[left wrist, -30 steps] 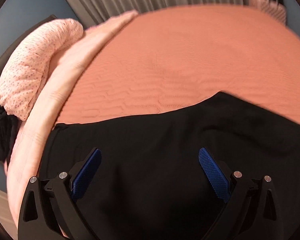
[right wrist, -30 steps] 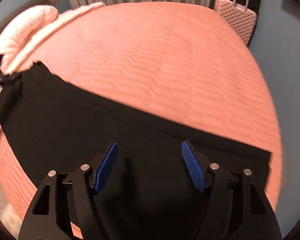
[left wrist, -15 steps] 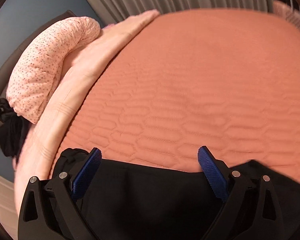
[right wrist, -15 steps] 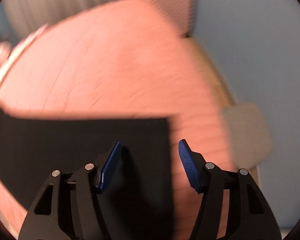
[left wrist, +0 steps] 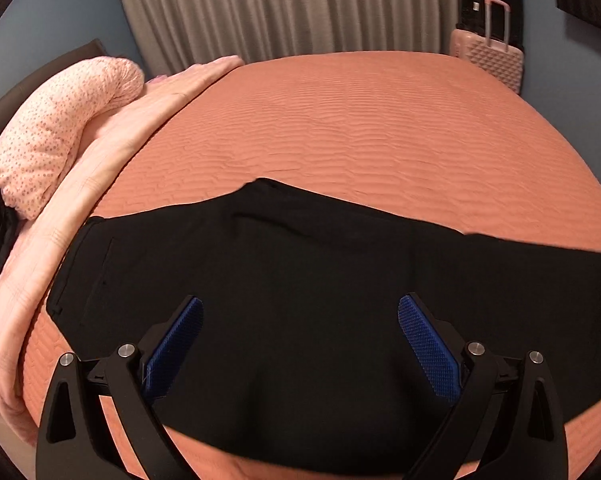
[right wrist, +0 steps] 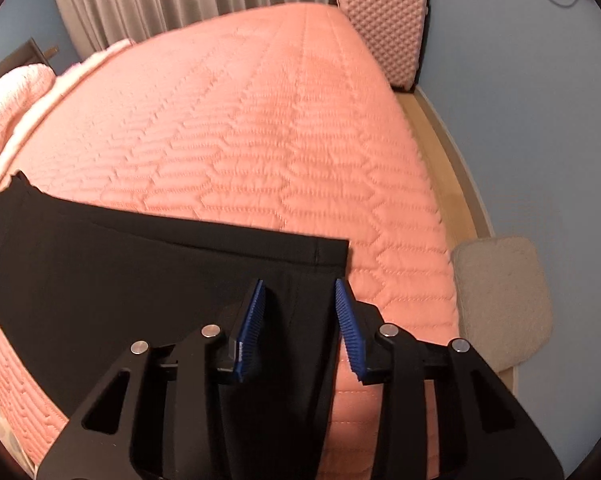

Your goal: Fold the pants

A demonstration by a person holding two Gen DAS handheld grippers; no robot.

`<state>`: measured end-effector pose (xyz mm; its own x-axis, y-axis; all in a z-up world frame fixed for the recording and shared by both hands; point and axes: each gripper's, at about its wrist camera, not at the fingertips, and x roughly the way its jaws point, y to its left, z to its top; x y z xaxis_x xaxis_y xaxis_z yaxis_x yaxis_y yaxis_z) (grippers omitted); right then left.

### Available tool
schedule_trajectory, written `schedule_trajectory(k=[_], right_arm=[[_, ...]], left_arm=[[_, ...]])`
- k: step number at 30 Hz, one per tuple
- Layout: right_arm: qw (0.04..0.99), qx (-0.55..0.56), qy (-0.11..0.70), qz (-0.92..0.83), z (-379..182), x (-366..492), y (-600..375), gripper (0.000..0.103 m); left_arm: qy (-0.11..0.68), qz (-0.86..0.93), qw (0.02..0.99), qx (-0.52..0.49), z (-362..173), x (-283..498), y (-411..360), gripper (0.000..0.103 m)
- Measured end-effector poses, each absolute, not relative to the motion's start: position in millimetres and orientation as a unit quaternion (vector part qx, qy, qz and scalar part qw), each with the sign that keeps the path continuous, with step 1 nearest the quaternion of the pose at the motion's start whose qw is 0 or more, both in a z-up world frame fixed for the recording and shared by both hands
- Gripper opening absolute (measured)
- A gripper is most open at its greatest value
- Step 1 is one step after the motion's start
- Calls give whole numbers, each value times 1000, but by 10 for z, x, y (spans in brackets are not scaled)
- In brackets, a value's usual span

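My right gripper (right wrist: 300, 312) has swung out to the hem end of the pants (right wrist: 148, 272) near the bed's (right wrist: 260, 128) right edge, and its fingers are closing, half shut, with the hem between them but not yet pinched. My left gripper (left wrist: 300, 336) has pulled back over the waist end by the near left corner, fingers wide apart and empty. The pants lie flat along the near edge. I judge a lengthwise fold is starting. Beyond, a pillow (left wrist: 60, 128) and a suitcase (right wrist: 384, 20).
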<state>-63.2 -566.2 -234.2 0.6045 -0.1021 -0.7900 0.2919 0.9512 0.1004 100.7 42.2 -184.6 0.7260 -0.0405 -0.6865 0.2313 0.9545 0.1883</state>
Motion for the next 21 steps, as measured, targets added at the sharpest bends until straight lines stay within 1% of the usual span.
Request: schedule_trajectory(k=[3,5,6,9,13,15,20,21], right_arm=[[881,110,449,-98,-2424,-542,-5697,35],[878,107,456,-96,-2485,-507,-5705,30],[880,106,452,-100,-2472,-532,-5716,21],[885,101,444,-95,-2433,-578,-5722,9],[888,101,440,-84,-2384,-565,-5758,8],[883,114,448,-80,-2432,-543,-5810,12],[882,123,449,-75,-2481,-554,-5837,12],[884,122,446,-76,-2475,-565,-5839,10]], left_arm=[[354,-86,920,144,-1839,776,257,97],[353,-97,917,159,-1828,702,154,97],[352,-99,916,166,-1825,663,102,97],[345,-114,914,182,-1810,519,-51,97],[341,-127,910,196,-1802,379,-199,97],[337,-131,911,199,-1780,332,-232,97],[331,-134,911,204,-1724,271,-303,97],[332,-136,911,202,-1723,263,-311,97]])
